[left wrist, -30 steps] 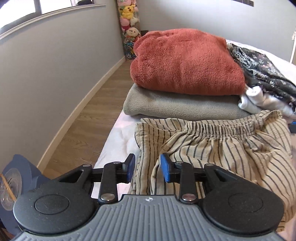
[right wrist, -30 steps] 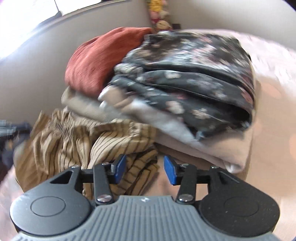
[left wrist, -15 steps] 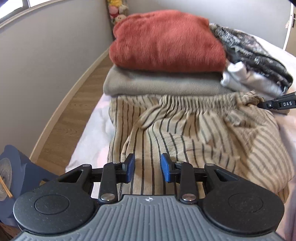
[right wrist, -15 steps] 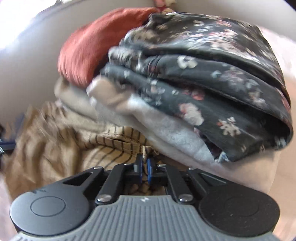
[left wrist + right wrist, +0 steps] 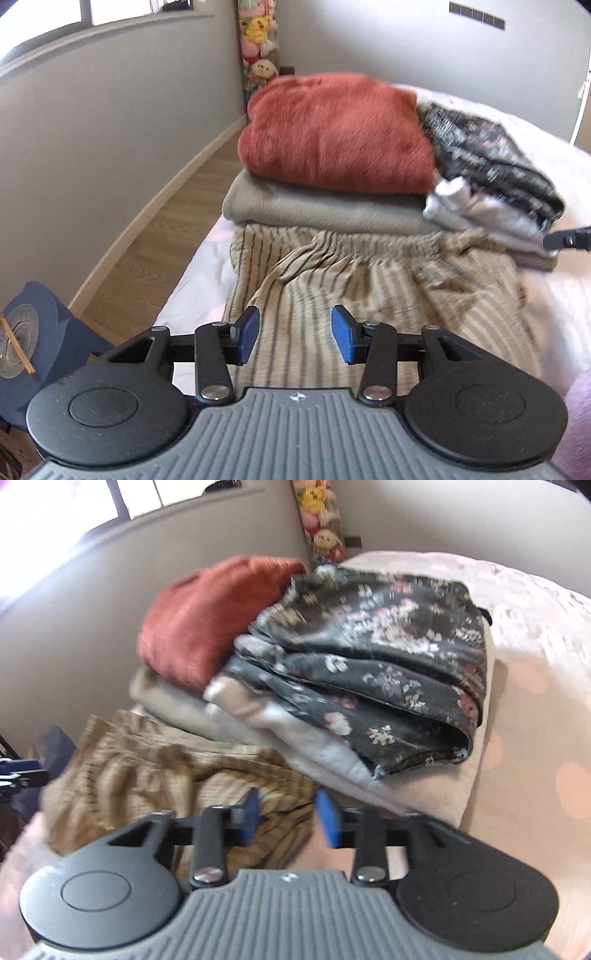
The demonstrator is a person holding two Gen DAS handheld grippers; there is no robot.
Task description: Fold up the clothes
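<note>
No readable labels. Left gripper w/ jaws apart over striped pants. Right gripper also apart, nothing held; only its view shows floral garment top.

Left gripper sits low center of its frame, blue pads spread wide, nothing between them. Right gripper, also low center, is parted a bit narrower, gripping nothing either.
</note>
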